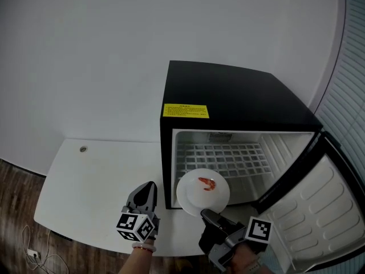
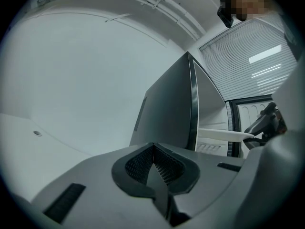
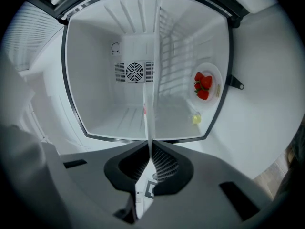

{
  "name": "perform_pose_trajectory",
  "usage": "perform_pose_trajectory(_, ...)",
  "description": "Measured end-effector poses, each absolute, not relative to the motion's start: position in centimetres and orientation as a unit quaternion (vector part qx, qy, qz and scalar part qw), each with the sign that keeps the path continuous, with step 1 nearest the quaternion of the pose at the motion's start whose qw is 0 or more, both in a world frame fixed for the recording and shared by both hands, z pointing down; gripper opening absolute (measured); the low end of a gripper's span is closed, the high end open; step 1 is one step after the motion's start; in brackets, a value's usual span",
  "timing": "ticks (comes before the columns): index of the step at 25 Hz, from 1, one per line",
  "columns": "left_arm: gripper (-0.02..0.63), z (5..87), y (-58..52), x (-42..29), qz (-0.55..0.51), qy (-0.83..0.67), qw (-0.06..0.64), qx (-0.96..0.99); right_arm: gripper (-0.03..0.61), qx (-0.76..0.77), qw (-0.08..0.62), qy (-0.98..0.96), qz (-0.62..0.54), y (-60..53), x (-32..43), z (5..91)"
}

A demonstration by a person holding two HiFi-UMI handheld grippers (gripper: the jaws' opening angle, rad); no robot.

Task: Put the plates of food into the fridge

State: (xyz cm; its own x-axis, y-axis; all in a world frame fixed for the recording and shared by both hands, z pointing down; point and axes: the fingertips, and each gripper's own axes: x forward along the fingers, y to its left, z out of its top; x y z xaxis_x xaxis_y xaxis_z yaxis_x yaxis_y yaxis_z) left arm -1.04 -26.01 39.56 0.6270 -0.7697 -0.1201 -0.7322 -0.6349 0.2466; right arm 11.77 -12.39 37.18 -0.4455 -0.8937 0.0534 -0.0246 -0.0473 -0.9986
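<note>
At the front edge of the white table (image 1: pixel 91 181), both grippers come up from below, each held in one hand of the person. We see the left gripper (image 1: pixel 150 186) just left of the black fridge (image 1: pixel 228 90). Its nose points away from the person and its marker cube (image 1: pixel 137 226) is toward the wrist. In the left gripper view its pads (image 2: pixel 139 164) are pressed together, with nothing between them.

The right gripper (image 1: pixel 206 214) reaches forward and a little to the left, toward the open mouth of the fridge, and the door (image 1: pixel 319 204) is swung wide to the right. Its fingers pinch the near rim of a white plate (image 1: pixel 188 197). In the right gripper view this plate shows edge-on, as a thin white line that runs out from between the closed pads (image 3: pixel 164 165).

We see the plate held level at the fridge opening. Its far part overlaps the lower front edge of the fridge, in front of the wire shelf (image 1: pixel 222 156). A red shrimp (image 1: pixel 207 183) lies on it.

Inside the fridge, the right gripper view shows a second plate (image 3: pixel 215 78) with red strawberries (image 3: pixel 202 86), well apart from the held one. A small yellow piece (image 3: pixel 196 119) lies near it; we cannot tell what it is.
</note>
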Motion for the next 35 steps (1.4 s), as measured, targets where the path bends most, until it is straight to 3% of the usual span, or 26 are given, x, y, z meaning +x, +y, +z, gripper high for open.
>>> perform_pose_trajectory(35, 0.006, 40.0, -29.1, 0.6, -0.104, -0.426, 0.076, 0.895, 0.017, -0.380, 0.370, 0.556, -0.640, -21.4, 14.3, 37.1)
